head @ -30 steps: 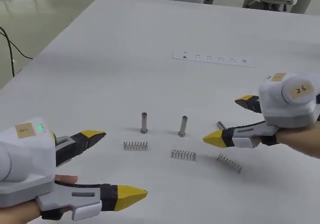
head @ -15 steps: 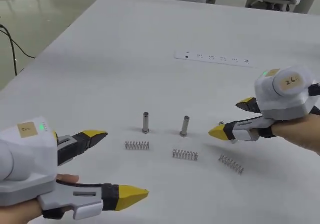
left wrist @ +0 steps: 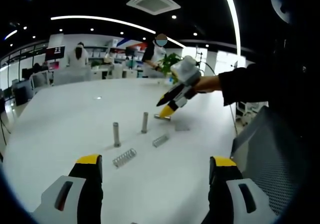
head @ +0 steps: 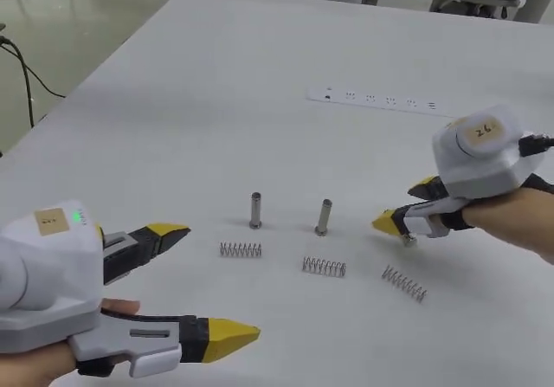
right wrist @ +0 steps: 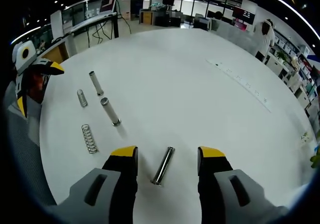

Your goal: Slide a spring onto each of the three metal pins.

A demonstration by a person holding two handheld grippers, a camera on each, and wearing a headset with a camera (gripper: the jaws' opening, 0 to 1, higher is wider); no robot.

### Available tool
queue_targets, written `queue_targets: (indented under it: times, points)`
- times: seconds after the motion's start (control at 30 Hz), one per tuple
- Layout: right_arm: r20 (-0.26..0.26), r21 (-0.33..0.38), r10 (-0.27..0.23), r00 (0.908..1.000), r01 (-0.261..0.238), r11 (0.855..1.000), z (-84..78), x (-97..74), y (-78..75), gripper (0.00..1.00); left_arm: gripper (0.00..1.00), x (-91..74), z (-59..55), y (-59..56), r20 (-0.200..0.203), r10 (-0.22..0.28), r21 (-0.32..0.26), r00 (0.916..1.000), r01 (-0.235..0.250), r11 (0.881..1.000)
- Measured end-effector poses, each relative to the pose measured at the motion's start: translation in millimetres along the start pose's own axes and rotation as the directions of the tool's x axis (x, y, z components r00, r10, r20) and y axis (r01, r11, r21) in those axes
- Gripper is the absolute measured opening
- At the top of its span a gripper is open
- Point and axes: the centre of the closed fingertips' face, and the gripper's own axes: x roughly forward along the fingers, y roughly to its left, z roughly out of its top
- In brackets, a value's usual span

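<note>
**Head view.** The left gripper [head: 208,281] hangs low at the near left with its jaws wide apart and nothing between them, placed as it was a second ago. The right gripper [head: 403,203] has tipped nose-down toward the white table [head: 216,101] since then, and its top label now faces up. Its jaws are parted and carry nothing. The end of the lying pin [head: 407,239] shows just under its near tip. The first upright pin [head: 255,210] and second upright pin [head: 324,217] stand bare, unchanged. The left spring [head: 241,249], middle spring [head: 324,267] and right spring [head: 404,283] lie flat in a row in front of the pins, unmoved, and none is on a pin.

**Left gripper view.** Its own jaws are spread and empty. Beyond the two upright pins, the right gripper's tips point down at the lying pin.

**Right gripper view.** The lying pin rests flat on the table between the open jaws, touching neither. The left gripper shows at the far left edge.
</note>
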Motion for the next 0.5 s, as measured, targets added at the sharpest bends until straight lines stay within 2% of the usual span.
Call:
queue_targets:
  times: [0.5]
  points:
    - [-0.054,0.027,0.003,0.9985,-0.001,1.000,-6.9,6.9,-2.2,0.31,0.85,0.5,-0.1,-0.3,0.000,-0.002,-0.001,1.0000,0.002,1.000]
